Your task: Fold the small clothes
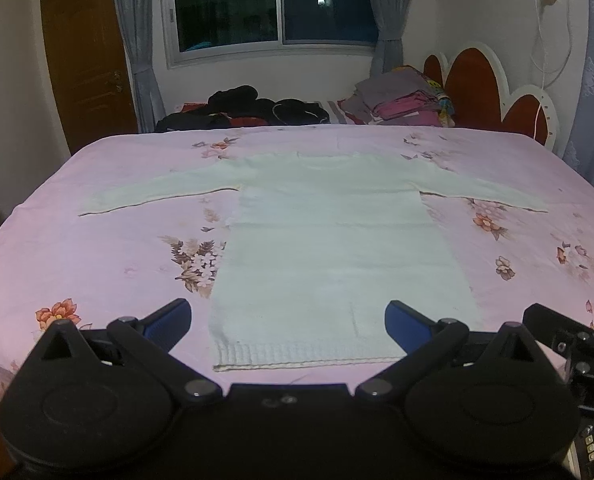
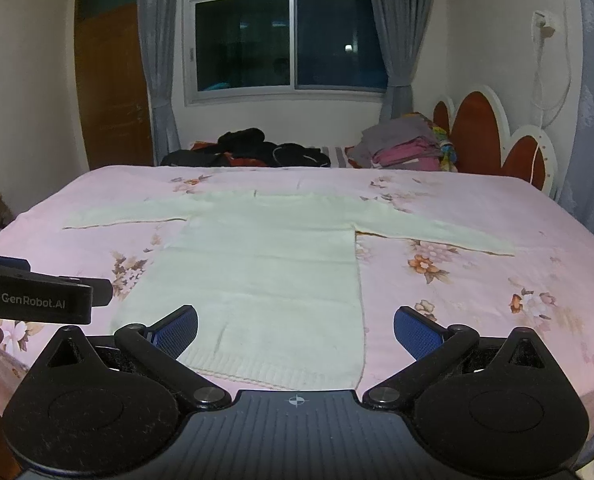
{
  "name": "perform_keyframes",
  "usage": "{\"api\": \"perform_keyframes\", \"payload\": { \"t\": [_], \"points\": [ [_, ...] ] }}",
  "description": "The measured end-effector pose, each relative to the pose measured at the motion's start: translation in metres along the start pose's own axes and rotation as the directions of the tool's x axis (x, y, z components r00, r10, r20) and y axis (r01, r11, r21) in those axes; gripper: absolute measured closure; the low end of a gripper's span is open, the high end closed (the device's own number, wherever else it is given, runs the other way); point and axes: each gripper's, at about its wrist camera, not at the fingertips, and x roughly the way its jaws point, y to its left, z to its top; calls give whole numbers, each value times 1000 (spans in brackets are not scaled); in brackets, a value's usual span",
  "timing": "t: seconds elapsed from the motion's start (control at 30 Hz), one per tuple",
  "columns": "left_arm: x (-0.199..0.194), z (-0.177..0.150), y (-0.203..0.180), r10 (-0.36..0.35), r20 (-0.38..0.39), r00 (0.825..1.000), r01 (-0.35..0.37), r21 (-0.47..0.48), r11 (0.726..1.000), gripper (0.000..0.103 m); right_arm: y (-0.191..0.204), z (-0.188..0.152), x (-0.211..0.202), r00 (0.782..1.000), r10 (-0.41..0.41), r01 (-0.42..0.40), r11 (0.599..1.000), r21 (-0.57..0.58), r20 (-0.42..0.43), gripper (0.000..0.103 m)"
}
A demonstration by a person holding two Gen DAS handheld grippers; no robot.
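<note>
A pale long-sleeved sweater [image 1: 329,248] lies flat on the pink floral bedsheet [image 1: 97,248], both sleeves spread out sideways, hem nearest me. My left gripper [image 1: 287,320] is open and empty, hovering over the hem. In the right wrist view the same sweater [image 2: 265,264] lies ahead, and my right gripper [image 2: 295,330] is open and empty above the hem's right part. The left gripper's body [image 2: 37,296] shows at the left edge of that view.
A pile of dark clothes [image 1: 249,110] and a stack of folded clothes [image 1: 409,100] lie at the bed's far side. A red and white headboard [image 1: 493,92] stands at the right. A window with curtains and a wooden door are behind.
</note>
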Motion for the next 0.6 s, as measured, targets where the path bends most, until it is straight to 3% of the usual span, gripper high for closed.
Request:
{"api": "perform_keyframes", "payload": {
  "t": [0.6],
  "points": [
    [10,1,-4,-9,-29,1000,9,-13,1000,0,-11,2,4,1000,-2,2,1000,9,-3,0]
  ]
}}
